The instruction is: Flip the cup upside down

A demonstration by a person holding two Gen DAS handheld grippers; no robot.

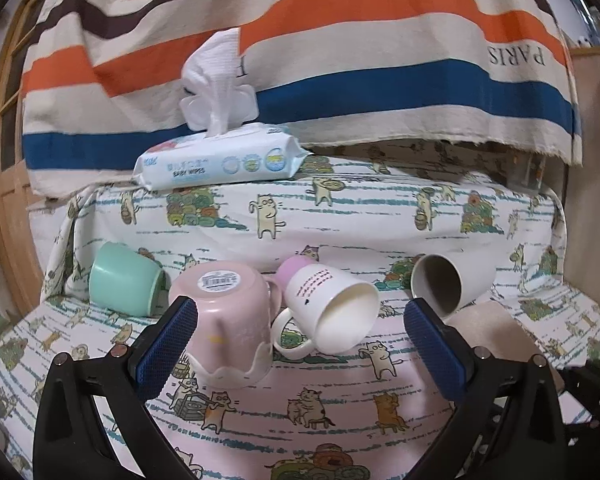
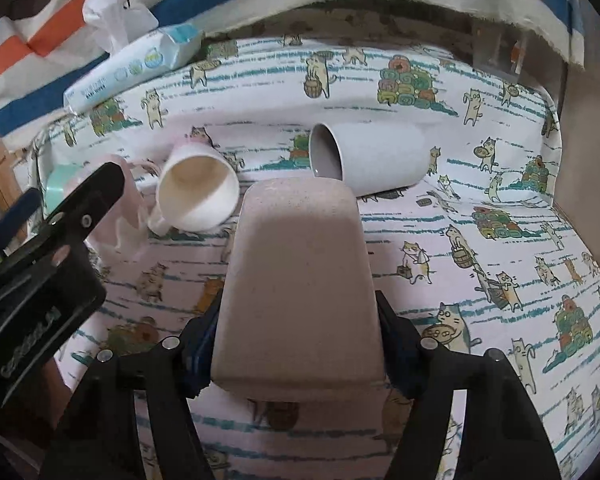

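Observation:
My right gripper [image 2: 296, 344] is shut on a speckled pinkish-beige cup [image 2: 296, 280], held with its closed base pointing away and its rim toward the camera, above the cat-print cloth. My left gripper [image 1: 300, 340] is open and empty; its left pad [image 1: 168, 344] is beside an upside-down pink cup [image 1: 228, 320] with a barcode sticker on its base. A white mug [image 1: 332, 308] lies on its side between the fingers, mouth toward me; it also shows in the right wrist view [image 2: 200, 192]. A grey cup [image 1: 448, 280] lies on its side at the right, also in the right wrist view [image 2: 376, 160].
A mint-green cup [image 1: 124, 284] lies on its side at the left. A pack of baby wipes [image 1: 220, 160] sits on the raised back ledge before a striped cloth [image 1: 340, 40]. The left gripper's body [image 2: 48, 264] fills the right view's left side. The cat-print cloth [image 2: 500, 280] extends right.

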